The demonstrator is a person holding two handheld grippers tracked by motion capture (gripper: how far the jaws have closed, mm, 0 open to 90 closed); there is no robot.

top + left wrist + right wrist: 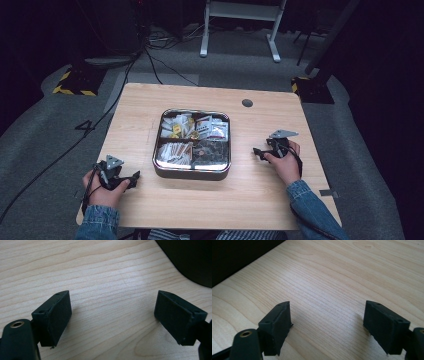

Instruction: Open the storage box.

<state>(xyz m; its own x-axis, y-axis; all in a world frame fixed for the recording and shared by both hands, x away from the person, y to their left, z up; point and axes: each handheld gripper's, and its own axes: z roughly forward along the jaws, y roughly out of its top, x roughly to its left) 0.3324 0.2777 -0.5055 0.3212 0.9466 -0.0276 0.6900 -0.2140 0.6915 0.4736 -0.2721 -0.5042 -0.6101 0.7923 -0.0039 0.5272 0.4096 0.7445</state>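
Observation:
A square metal tray [192,173] with four compartments stands mid-table, holding small packets and sachets. My left gripper [134,178] rests on the wood at the tray's lower left, pointing toward it, jaws open and empty. In the left gripper view the left gripper [113,317] has bare wood between its pads, with the tray's dark wall [192,260] at the top right. My right gripper [257,151] lies to the right of the tray, pointing left, jaws open. In the right gripper view the right gripper [328,326] has only wood grain between its jaws.
The light wooden table [260,200] has a round cable hole [247,103] near its far edge. Beyond lie grey floor, black cables [150,60] and a white stand's legs [240,30]. Denim sleeves [312,210] come in from the bottom.

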